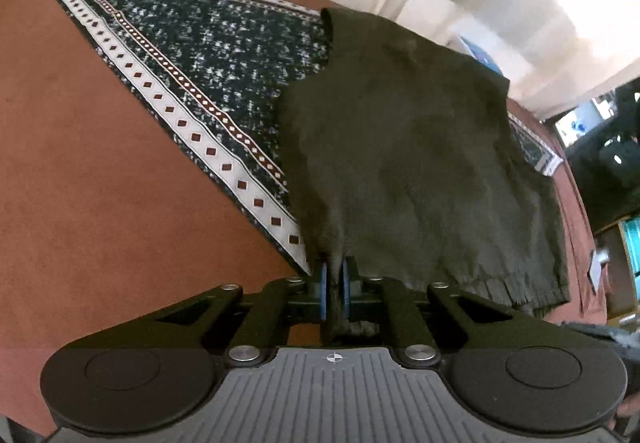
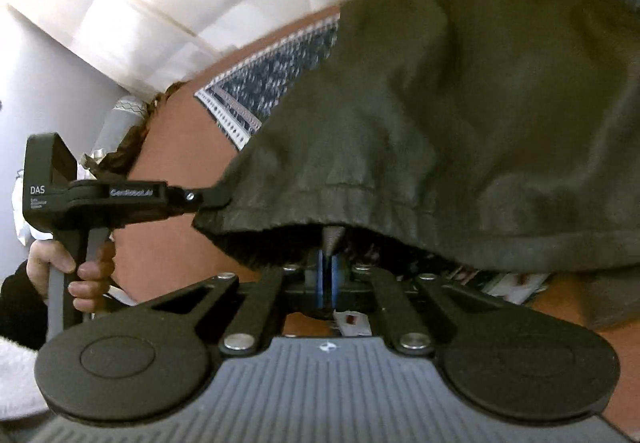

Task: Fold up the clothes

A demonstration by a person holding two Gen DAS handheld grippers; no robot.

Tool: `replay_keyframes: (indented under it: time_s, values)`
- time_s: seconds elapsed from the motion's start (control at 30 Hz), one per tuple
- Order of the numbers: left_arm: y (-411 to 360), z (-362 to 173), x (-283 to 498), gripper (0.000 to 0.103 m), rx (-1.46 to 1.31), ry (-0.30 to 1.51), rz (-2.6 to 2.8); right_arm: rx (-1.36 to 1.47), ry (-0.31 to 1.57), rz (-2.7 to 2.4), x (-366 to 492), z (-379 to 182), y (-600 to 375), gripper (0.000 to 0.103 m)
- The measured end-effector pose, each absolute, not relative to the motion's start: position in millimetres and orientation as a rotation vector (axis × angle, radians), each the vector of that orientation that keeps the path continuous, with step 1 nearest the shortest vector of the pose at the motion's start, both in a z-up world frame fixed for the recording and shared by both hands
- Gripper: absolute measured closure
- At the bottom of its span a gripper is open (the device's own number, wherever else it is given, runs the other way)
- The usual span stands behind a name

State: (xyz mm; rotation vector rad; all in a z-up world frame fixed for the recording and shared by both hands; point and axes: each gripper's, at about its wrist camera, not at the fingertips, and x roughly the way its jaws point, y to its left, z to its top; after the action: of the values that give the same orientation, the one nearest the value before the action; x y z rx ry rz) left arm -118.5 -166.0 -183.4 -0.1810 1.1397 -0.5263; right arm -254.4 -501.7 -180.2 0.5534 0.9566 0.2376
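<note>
Garment (image 1: 400,147) pinched by L gripper (image 1: 335,275), R gripper (image 2: 327,263); far hem blurred.

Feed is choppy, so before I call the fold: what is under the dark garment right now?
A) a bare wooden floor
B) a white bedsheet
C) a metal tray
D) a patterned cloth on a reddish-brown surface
D: in the left wrist view the garment hangs over a patterned cloth with a white diamond border, spread on a reddish-brown surface.
</note>
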Motion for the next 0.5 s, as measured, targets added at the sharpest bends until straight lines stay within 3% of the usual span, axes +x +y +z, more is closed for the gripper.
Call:
replay_keyframes:
  time_s: [0.2,0.27,0.3,0.33,0.43,0.5]
  values:
    - [-164.1,-217.4,-120.9,0.101,-0.148,1.222,-0.473,0.606,1.109,0.118,-253.5,-243.2,-521.4,0.098]
    - [-164.0,-225.3,-123.0,0.098,-0.126,1.242,-0.461,0.613,1.129,0.106,-252.3,-256.1,-520.9,0.09]
    - [-163.5,-227.6,-123.9,0.092,-0.119,1.249,-0.453,0.62,1.121,0.103,-254.5,-252.9,-522.6,0.085]
    - [-160.7,-222.7,-123.9,0.07,-0.128,1.242,-0.44,0.605,1.105,0.098,-259.4,-245.8,-525.0,0.077]
    - [-158.4,-208.4,-121.5,0.069,-0.134,1.206,-0.431,0.549,1.049,0.09,-272.6,-224.3,-530.8,0.075]
    - [-164.5,-205.8,-117.4,0.059,-0.106,1.189,-0.43,0.497,1.008,0.094,-278.9,-210.7,-532.5,0.073]
